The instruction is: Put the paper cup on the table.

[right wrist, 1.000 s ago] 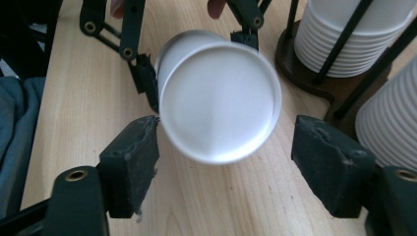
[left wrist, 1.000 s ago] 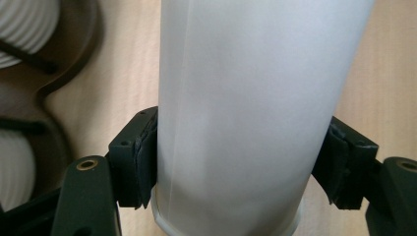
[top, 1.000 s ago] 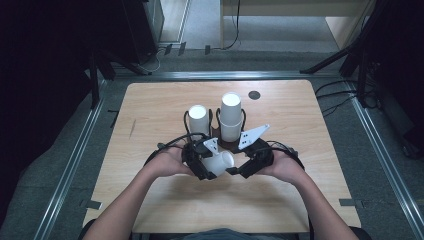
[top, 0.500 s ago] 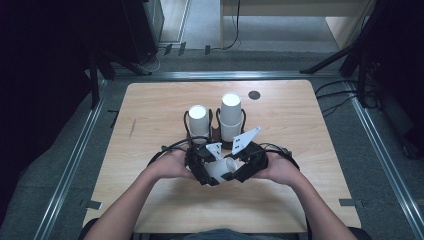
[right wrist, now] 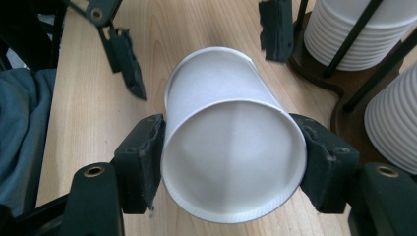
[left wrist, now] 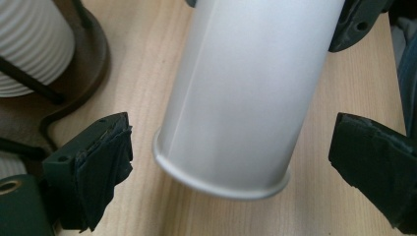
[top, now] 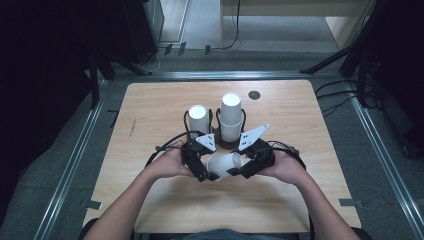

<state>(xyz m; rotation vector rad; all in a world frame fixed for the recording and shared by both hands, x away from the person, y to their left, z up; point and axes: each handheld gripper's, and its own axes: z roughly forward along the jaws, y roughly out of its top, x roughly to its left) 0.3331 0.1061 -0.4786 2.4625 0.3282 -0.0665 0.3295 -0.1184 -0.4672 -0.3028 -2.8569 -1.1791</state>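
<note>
Between the two grippers, over the near middle of the table [top: 150, 105], a white paper cup [top: 225, 165] lies on its side, long axis running left to right. Its rim end points left toward the left gripper [top: 204, 170] and its closed base points right, into the right gripper [top: 245, 169]. From the right gripper view the cup's [right wrist: 231, 162] round base faces the camera, both pads pressing its wall from either side, so the right jaws hold it; the left gripper's jaws show beyond. From the left gripper view the cup's [left wrist: 246, 93] rolled rim lies between the left jaws, which have just been opening and stand wide, clear of the wall on both sides. Just beyond the cup, the high view shows two stacks of cups [top: 231, 115] upright in a dark wire holder [top: 220, 142], the right stack taller. Far right of them a small dark disc [top: 254, 94] lies on the table
</note>
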